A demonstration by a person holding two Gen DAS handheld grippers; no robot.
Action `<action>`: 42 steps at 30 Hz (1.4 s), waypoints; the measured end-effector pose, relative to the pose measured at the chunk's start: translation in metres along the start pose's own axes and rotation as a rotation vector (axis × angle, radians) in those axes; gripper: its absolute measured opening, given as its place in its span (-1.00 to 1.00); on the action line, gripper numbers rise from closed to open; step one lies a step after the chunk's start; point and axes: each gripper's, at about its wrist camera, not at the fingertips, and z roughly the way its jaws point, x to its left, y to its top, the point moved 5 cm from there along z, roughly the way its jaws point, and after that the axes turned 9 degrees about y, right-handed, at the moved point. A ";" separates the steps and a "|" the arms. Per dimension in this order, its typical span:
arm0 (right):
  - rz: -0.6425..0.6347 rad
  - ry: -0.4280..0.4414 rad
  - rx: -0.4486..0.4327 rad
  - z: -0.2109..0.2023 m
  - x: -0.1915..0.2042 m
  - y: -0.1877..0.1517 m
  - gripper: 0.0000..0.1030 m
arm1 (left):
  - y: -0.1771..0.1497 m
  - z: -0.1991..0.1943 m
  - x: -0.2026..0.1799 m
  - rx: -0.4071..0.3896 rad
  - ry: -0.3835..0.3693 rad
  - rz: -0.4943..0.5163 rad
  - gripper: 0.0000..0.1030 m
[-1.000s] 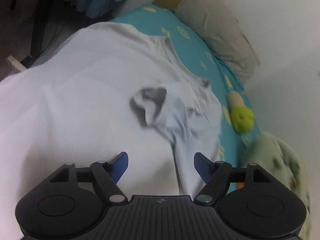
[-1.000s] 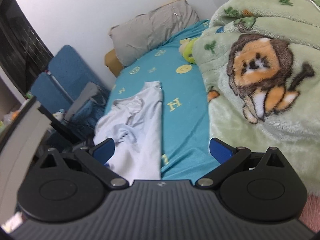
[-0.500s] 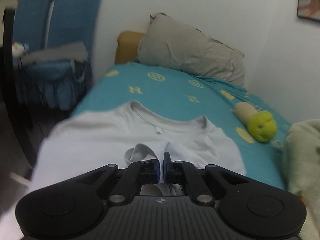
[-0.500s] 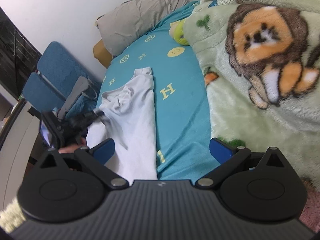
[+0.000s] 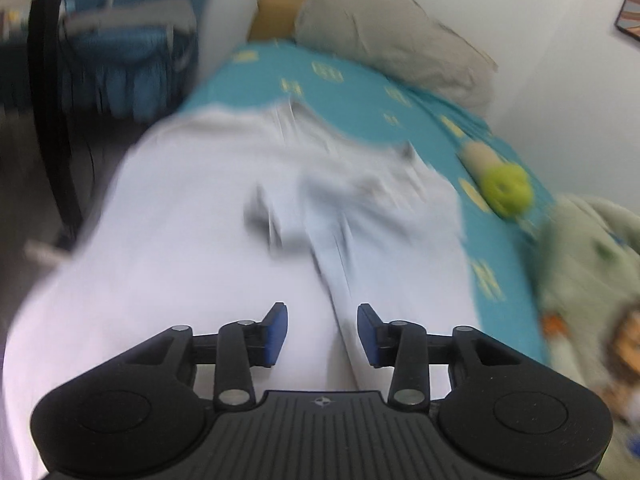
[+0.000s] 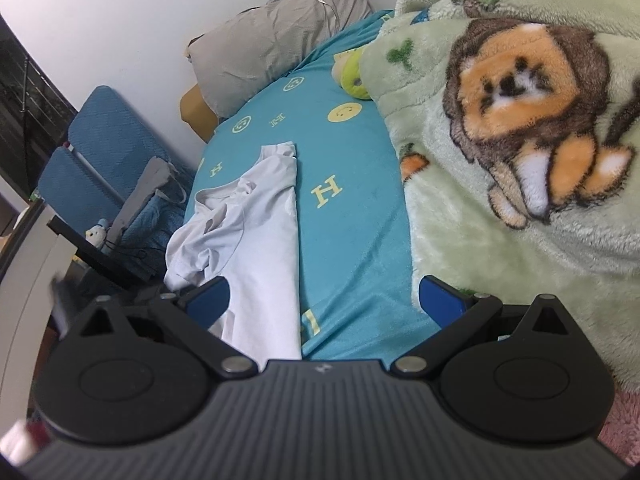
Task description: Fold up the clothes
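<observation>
The left gripper [image 5: 322, 330], half a second ago pinched shut on a fold of the pale lavender cotton T-shirt [image 6: 260, 236], now has its fingers spread and empty above the cloth, so that sleeve has likely been let go and laid inward. The right gripper [image 6: 324, 294] hovers with fingers wide apart, holding nothing. The shirt lies on the teal patterned bed sheet [image 6: 352, 208], long axis running toward the grey pillow [image 6: 276, 44], collar at the pillow end, one side folded straight.
</observation>
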 end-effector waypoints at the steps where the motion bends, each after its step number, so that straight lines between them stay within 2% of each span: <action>1: -0.003 0.002 0.000 -0.001 0.001 0.000 1.00 | -0.018 -0.013 0.003 0.045 -0.018 -0.004 -0.18; 5: -0.022 0.016 0.002 -0.007 0.008 -0.005 1.00 | -0.089 -0.053 0.013 0.207 -0.076 -0.029 -0.24; 7: -0.034 0.023 0.004 -0.011 0.012 -0.008 1.00 | -0.121 -0.071 0.017 0.274 -0.109 -0.044 -0.37; 10: -0.038 0.034 0.009 -0.019 0.016 -0.014 1.00 | -0.151 -0.093 0.022 0.314 -0.139 -0.056 -0.38; 17: -0.066 0.049 0.026 -0.031 0.027 -0.028 1.00 | -0.193 -0.116 0.016 0.461 -0.262 -0.022 -0.37; 18: -0.079 0.048 0.027 -0.032 0.030 -0.029 1.00 | -0.195 -0.119 0.015 0.464 -0.254 -0.010 -0.45; 19: -0.093 0.043 0.028 -0.033 0.032 -0.031 1.00 | -0.196 -0.122 0.015 0.468 -0.248 0.001 -0.68; 20: -0.105 0.039 0.029 -0.033 0.033 -0.032 1.00 | -0.195 -0.126 0.014 0.473 -0.253 0.009 -0.78; 23: -0.121 0.030 0.042 -0.032 0.035 -0.037 1.00 | -0.194 -0.138 0.011 0.511 -0.276 0.021 -0.93; 26: -0.136 0.023 0.047 -0.032 0.036 -0.040 1.00 | -0.188 -0.151 0.010 0.507 -0.257 0.047 -0.95; 31: -0.144 0.016 0.051 -0.029 0.037 -0.041 1.00 | -0.199 -0.143 0.021 0.530 -0.135 0.122 -0.90; 35: -0.150 0.016 0.060 -0.027 0.038 -0.042 1.00 | -0.211 -0.144 0.014 0.525 -0.113 0.223 -0.83; 38: -0.157 0.022 0.063 -0.028 0.040 -0.043 1.00 | -0.195 -0.155 0.007 0.420 -0.090 0.265 -0.62; 40: -0.161 0.030 0.060 -0.030 0.042 -0.043 1.00 | -0.185 -0.162 0.002 0.349 -0.075 0.292 -0.27; 42: -0.168 0.034 0.050 -0.032 0.044 -0.042 1.00 | -0.174 -0.170 -0.003 0.278 -0.060 0.319 -0.09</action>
